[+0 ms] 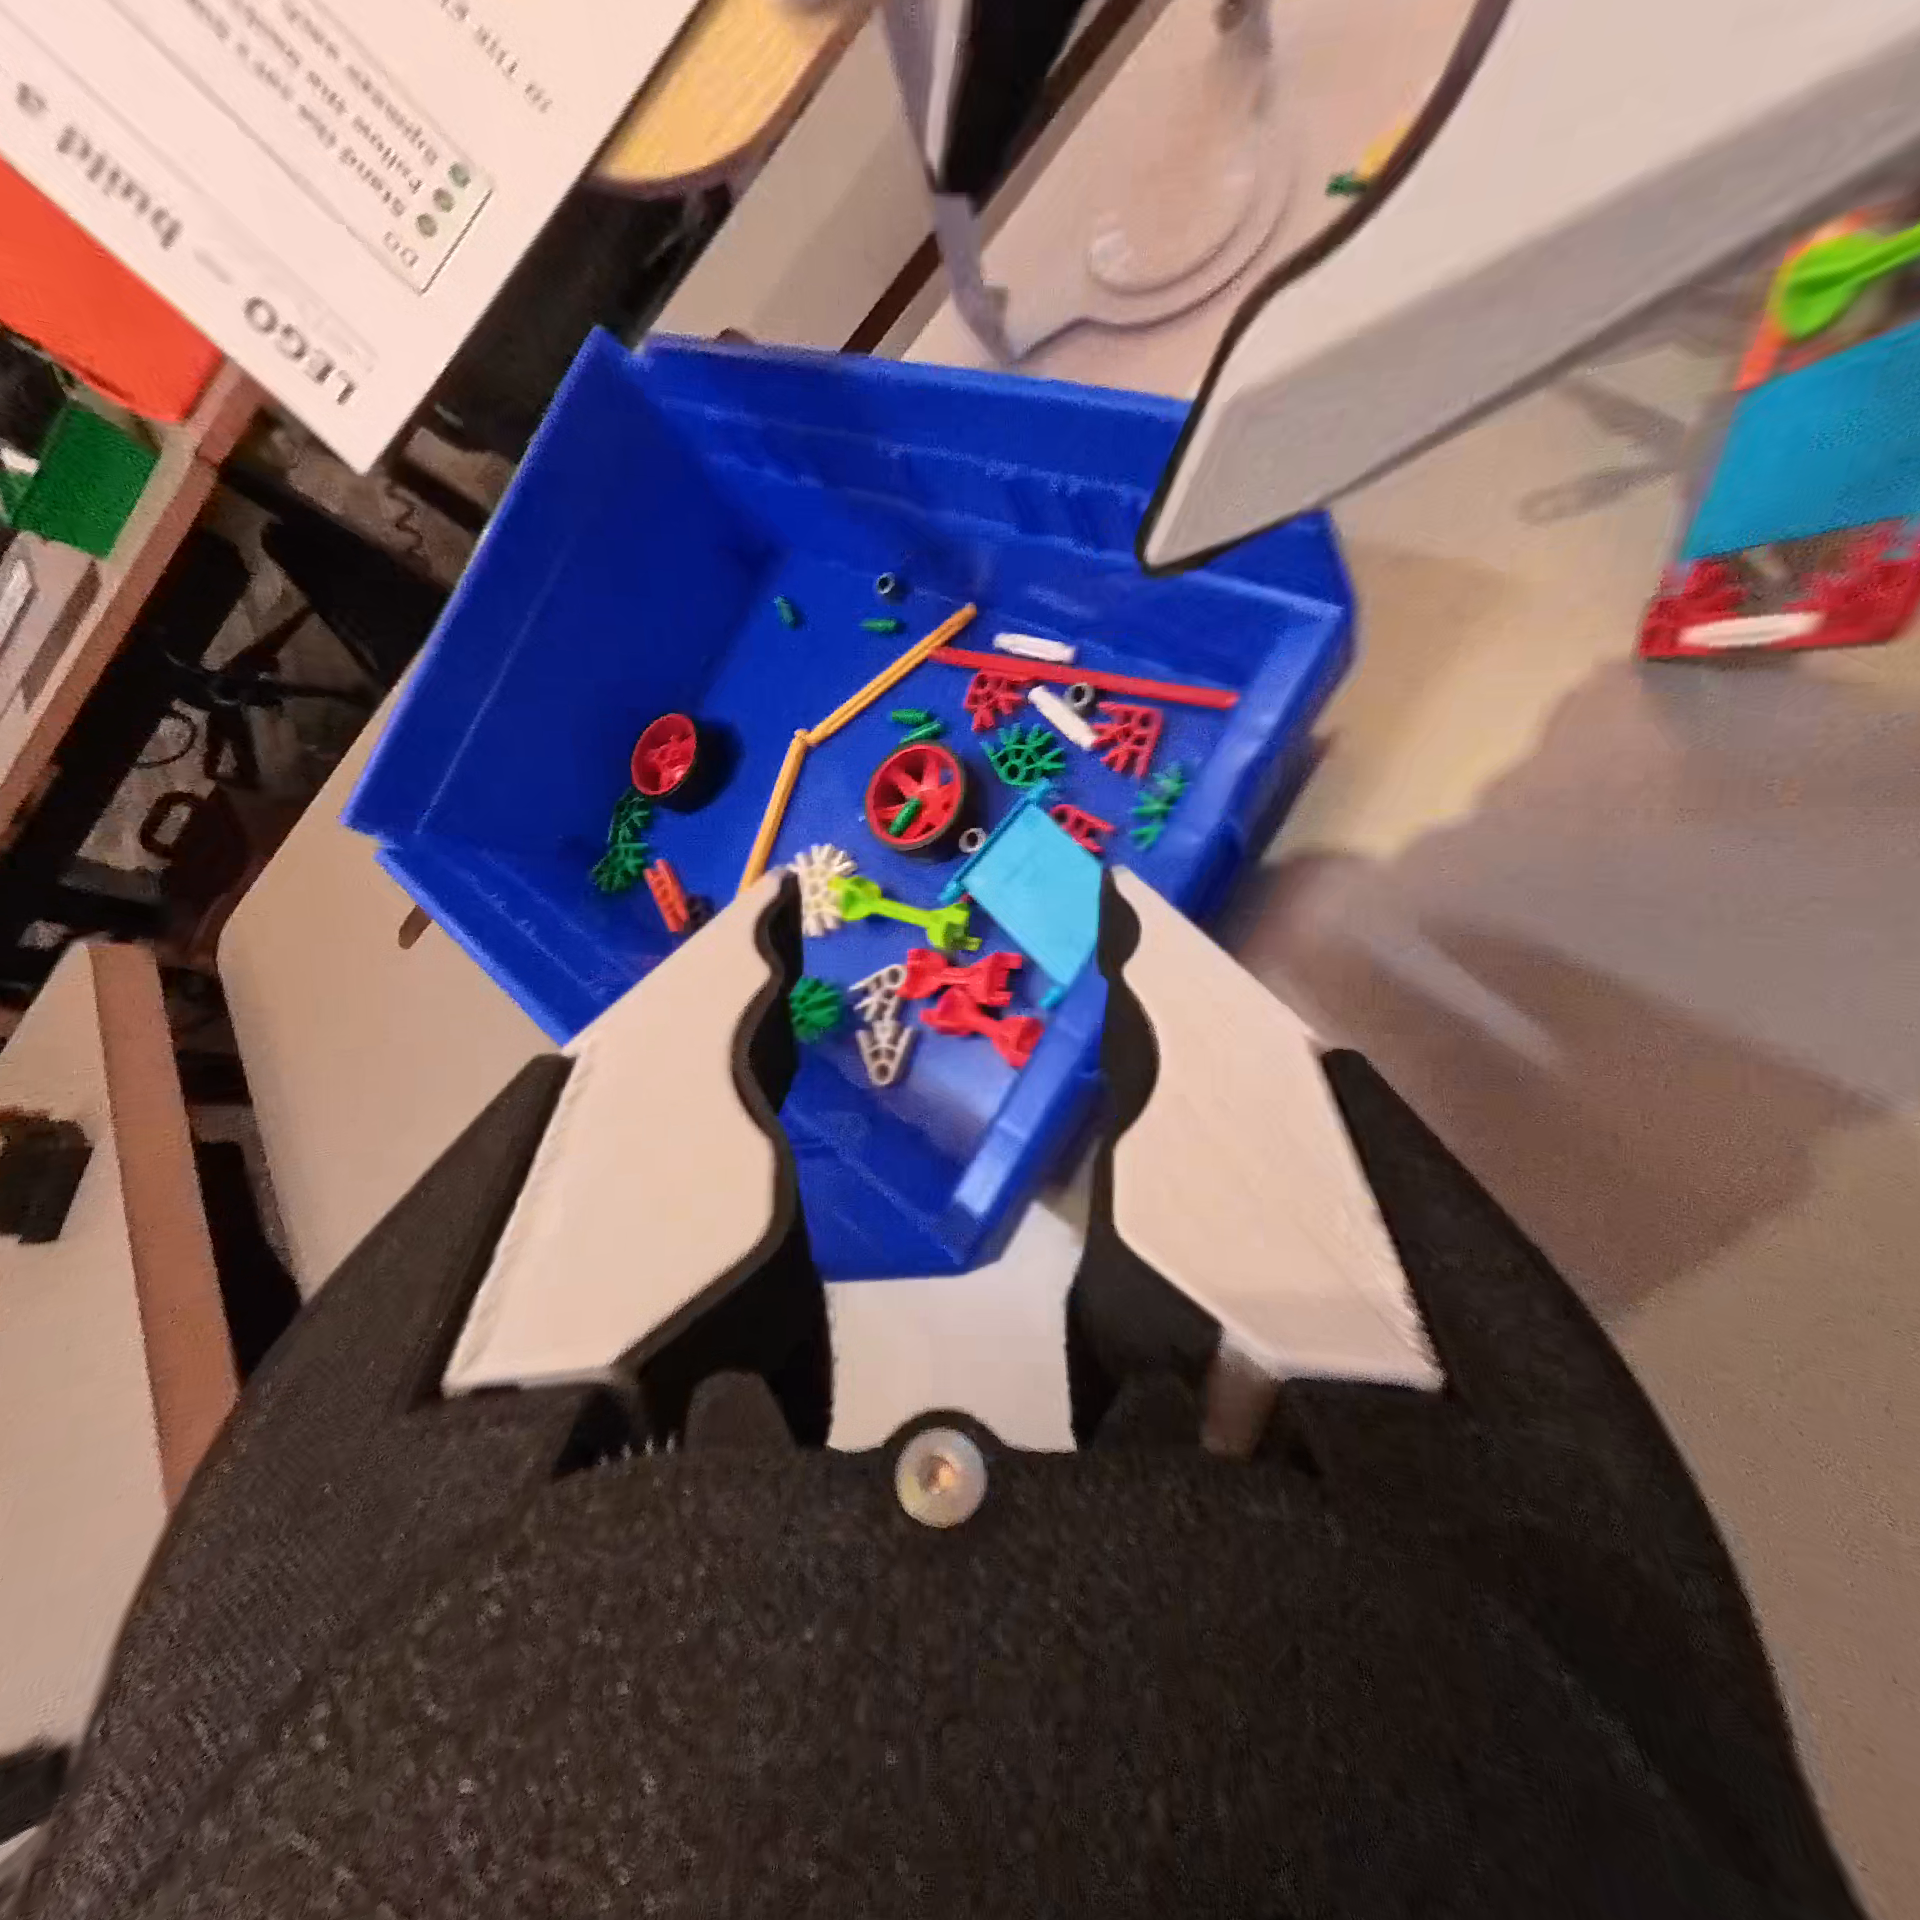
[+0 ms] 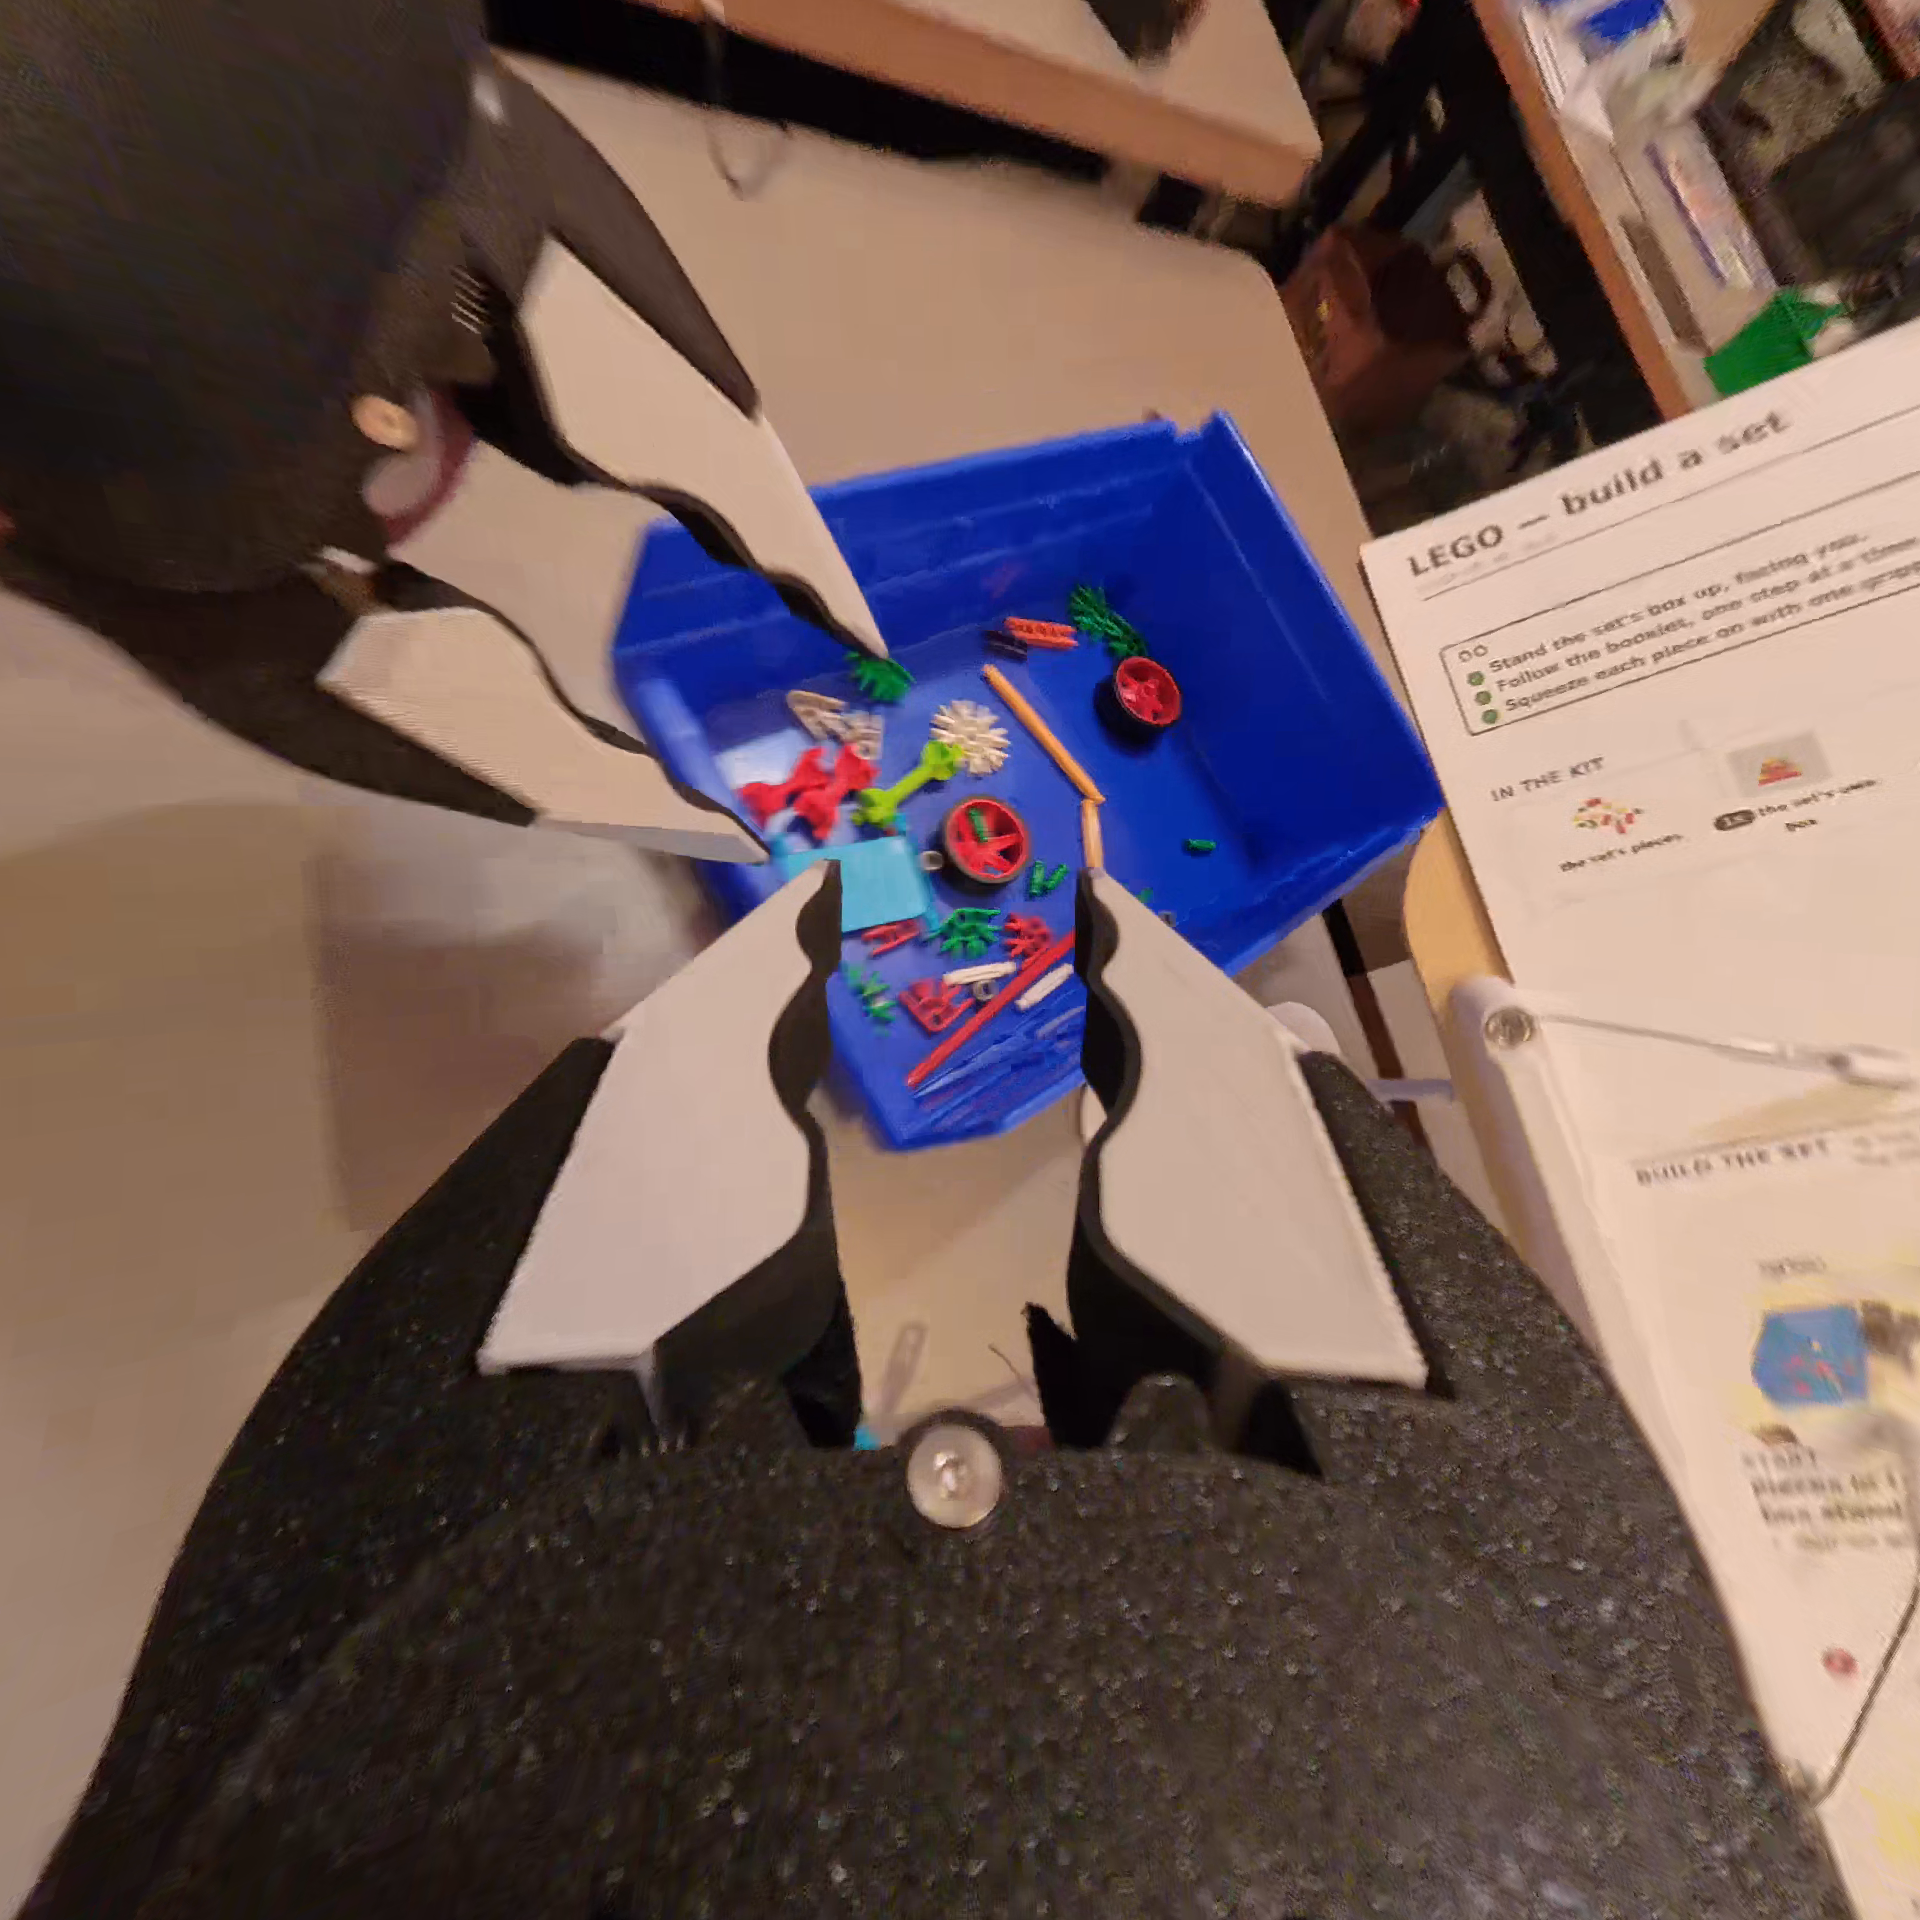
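Observation:
A blue bin (image 1: 582,582) stands on a pale table and holds loose construction-toy pieces: a red wheel (image 1: 914,795), a smaller red wheel (image 1: 665,753), a lime-green rod (image 1: 904,914), a white snowflake connector (image 1: 821,883), orange rods (image 1: 883,675) and a light-blue panel (image 1: 1039,904). My left gripper (image 1: 948,883) hovers over the bin's near side, open with nothing between its pads; the panel lies close to its right finger. My right gripper (image 2: 958,878) hovers over the bin (image 2: 1247,582) from the opposite side, open and empty, above the panel (image 2: 878,883) and a long red rod (image 2: 987,1013).
A printed instruction sheet (image 2: 1662,675) lies beside the bin, with a second sheet on a clip stand (image 2: 1714,1351) nearer. A colourful toy box (image 1: 1808,488) sits on the table farther right. Shelves (image 1: 94,468) with boxes stand past the table edge.

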### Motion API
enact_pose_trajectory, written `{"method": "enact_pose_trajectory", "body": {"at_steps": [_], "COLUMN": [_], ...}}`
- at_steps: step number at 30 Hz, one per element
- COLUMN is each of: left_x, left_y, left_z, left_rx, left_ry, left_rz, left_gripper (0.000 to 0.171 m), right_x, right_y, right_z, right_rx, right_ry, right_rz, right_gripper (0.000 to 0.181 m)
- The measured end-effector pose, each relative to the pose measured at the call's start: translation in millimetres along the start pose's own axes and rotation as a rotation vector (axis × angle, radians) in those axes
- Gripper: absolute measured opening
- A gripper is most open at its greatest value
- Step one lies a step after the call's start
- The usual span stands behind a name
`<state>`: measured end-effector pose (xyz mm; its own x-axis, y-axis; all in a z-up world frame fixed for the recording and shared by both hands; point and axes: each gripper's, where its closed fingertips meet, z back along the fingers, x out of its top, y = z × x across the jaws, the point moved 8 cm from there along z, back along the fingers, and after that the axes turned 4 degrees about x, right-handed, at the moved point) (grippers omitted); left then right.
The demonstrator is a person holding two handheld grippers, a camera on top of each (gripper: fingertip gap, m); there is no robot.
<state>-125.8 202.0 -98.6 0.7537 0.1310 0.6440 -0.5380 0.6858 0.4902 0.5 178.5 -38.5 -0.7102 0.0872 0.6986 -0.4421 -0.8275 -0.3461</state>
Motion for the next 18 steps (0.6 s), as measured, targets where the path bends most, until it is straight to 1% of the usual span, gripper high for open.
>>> {"method": "enact_pose_trajectory", "body": {"at_steps": [1, 3, 6, 8, 9, 11, 12, 14, 16, 18], "left_x": [2.7, 11.9, 20.6, 23.9, 28.6, 37.6, 44.0, 55.8, 65.8, 73.2], "left_y": [-14.2, -53.3, -110.7, -148.3, -167.4, -205.3, -221.3, -247.8, -266.4, -279.1], "left_z": [8.7, 27.3, 40.5, 40.6, 39.1, 29.3, 22.6, 7.7, -7.0, -21.3], "left_rx": [-0.035, -0.139, -0.256, -0.370, -0.410, -0.504, -0.526, -0.581, -0.616, -0.655], "left_ry": [-0.032, -0.104, -0.156, -0.189, -0.215, -0.225, -0.241, -0.240, -0.227, -0.213], "left_rz": [-0.002, -0.044, -0.118, -0.131, -0.135, -0.157, -0.152, -0.151, -0.170, -0.190], "left_gripper": [0.054, 0.051, 0.048, 0.047, 0.046, 0.050, 0.052, 0.059, 0.060, 0.060], "right_x": [-5.8, -30.6, -87.8, -132.2, -156.0, -202.0, -219.8, -249.3, -274.8, -290.3], "right_y": [8.8, 24.0, 41.2, 53.4, 55.4, 60.0, 60.3, 63.0, 61.5, 62.5], "right_z": [21.8, 65.4, 117.0, 136.4, 141.4, 146.6, 147.4, 144.2, 133.0, 120.4], "right_rx": [0.028, 0.042, 0.044, 0.082, 0.071, 0.071, 0.072, 0.102, 0.104, 0.157], "right_ry": [-0.035, -0.061, -0.026, 0.012, 0.045, 0.112, 0.108, 0.097, 0.122, 0.120], "right_rz": [0.006, 0.031, 0.011, -0.028, -0.067, -0.140, -0.199, -0.291, -0.345, -0.369], "right_gripper": [0.043, 0.040, 0.038, 0.038, 0.038, 0.039, 0.039, 0.039, 0.041, 0.041]}}
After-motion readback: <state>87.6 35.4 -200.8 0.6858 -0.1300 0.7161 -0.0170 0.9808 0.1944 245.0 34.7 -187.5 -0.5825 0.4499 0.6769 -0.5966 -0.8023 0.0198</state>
